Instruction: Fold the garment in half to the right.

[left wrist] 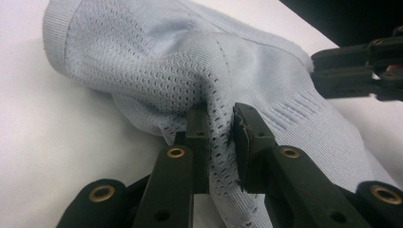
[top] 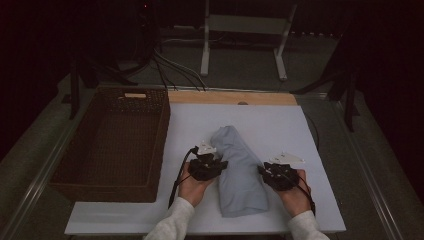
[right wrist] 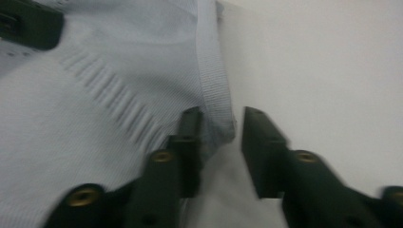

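A pale blue knitted garment (top: 240, 165) lies folded into a long bundle on the white tabletop (top: 280, 125). My left gripper (top: 222, 164) is at the bundle's left side. In the left gripper view it (left wrist: 218, 126) is shut on a raised fold of the mesh fabric (left wrist: 190, 61). My right gripper (top: 261, 170) is at the bundle's right side. In the right gripper view its jaws (right wrist: 221, 128) stand apart, and the garment's ribbed hem (right wrist: 214, 85) lies between them against the left pad, clear of the right pad. A hand holds each gripper.
A dark wicker basket (top: 160, 130) stands at the left of the table, its wall close to my left hand. A wooden strip (top: 230, 97) runs along the far edge. Cables and a white stand (top: 205, 50) are beyond the table.
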Demonstrator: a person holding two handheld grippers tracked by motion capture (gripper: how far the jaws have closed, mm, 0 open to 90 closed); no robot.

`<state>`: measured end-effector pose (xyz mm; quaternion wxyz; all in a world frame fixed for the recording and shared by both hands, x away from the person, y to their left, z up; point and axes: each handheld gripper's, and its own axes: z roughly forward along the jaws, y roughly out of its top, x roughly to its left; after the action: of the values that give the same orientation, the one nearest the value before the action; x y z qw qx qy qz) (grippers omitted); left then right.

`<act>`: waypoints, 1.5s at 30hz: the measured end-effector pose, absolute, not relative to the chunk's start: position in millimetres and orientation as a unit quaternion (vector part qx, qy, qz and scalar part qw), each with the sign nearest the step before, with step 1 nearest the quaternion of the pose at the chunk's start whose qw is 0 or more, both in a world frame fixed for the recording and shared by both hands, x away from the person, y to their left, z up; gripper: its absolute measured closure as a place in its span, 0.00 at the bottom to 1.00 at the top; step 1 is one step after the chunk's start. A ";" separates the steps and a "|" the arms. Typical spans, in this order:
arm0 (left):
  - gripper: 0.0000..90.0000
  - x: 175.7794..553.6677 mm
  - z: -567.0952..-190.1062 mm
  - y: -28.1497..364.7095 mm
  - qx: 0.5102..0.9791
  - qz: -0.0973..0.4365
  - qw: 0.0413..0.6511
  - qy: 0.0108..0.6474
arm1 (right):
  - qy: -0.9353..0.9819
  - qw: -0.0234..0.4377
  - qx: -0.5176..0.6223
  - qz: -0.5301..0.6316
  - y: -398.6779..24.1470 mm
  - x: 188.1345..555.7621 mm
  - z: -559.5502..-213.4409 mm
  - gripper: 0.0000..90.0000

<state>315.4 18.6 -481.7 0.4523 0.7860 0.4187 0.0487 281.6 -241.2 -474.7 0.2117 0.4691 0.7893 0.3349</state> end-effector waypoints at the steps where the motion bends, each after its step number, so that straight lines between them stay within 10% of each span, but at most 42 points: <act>1: 0.87 315.3 -481.6 18.7 0.786 0.049 0.452 0.418 | 0.788 0.213 0.471 0.335 -242.3 279.3 -473.2 0.69; 20: 0.86 315.0 -482.1 17.6 0.787 0.050 0.450 0.420 | 0.795 0.176 0.457 0.359 -250.2 229.1 -478.0 0.48; 36: 0.86 315.7 -482.2 19.0 0.785 0.047 0.451 0.422 | 0.815 0.174 0.445 0.327 -238.8 231.7 -490.3 0.92; 45: 0.86 317.0 -483.3 20.6 0.786 0.046 0.448 0.423 | 0.814 0.151 0.468 0.311 -242.9 232.1 -501.6 0.55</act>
<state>317.0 20.6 -483.3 0.4484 0.7862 0.4228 0.0455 232.1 -242.9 -501.6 0.1508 0.4676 0.8136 0.3110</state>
